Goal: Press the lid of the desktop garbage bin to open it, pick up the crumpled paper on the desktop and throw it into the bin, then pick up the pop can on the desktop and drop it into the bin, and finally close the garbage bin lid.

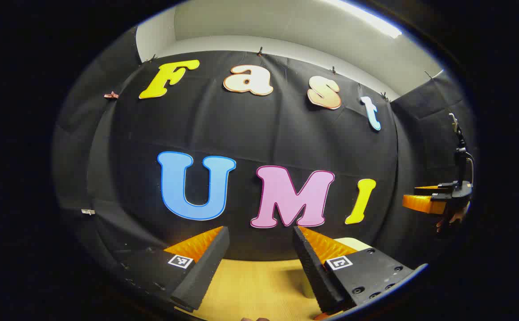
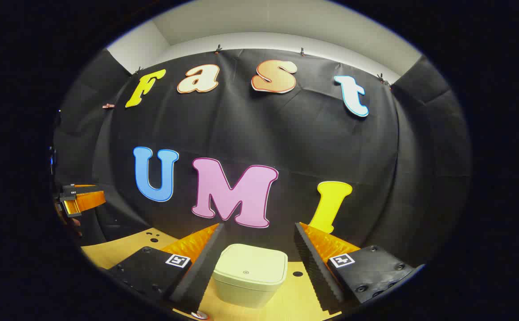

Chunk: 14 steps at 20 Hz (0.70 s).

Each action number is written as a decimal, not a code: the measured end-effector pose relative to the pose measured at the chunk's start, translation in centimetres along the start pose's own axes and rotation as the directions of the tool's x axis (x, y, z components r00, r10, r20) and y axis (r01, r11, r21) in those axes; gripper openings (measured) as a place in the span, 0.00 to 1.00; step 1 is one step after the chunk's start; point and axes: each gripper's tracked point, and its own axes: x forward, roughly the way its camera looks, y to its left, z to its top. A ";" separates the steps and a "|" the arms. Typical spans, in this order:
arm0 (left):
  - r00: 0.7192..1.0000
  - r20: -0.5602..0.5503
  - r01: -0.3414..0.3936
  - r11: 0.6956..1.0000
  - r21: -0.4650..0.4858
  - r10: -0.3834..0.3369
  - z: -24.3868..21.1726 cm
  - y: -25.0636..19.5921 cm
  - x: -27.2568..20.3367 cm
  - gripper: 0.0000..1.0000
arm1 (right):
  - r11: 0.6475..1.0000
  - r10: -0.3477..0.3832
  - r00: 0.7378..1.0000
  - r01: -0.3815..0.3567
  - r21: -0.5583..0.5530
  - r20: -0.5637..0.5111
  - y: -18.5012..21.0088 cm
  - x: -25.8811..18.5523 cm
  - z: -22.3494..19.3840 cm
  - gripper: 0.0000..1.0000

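Right gripper view is showing the right claw (image 2: 259, 263) hanging open above the closed garbage bin (image 2: 250, 274) on the bench (image 2: 108, 252), so pressing the lid (image 2: 251, 264) is coming next, while the left claw (image 1: 259, 263) is waiting open

Smooth, matt cream plastic bin (image 2: 250, 274) with its lid flat, sitting on the pale wood-grain table (image 2: 116, 249); behind it hangs creased black matt cloth wall (image 2: 286, 133).
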 end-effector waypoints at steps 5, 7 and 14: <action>0.999 -0.013 -0.047 0.999 -0.008 0.047 -1.0 1.4 0.4 0.93 | 1.000 0.001 1.000 0.000 -0.019 0.019 -0.5 0.6 -0.2 0.96; 0.998 -0.018 -0.063 0.998 -0.019 0.062 -1.2 1.7 0.7 0.93 | 1.000 0.009 1.000 -0.009 -0.018 0.009 -0.5 0.8 -0.6 0.97; 0.996 -0.012 -0.084 0.996 -0.006 0.084 -0.8 1.1 1.7 0.93 | 1.000 0.010 1.000 -0.010 0.008 0.012 -1.9 1.4 -0.9 0.96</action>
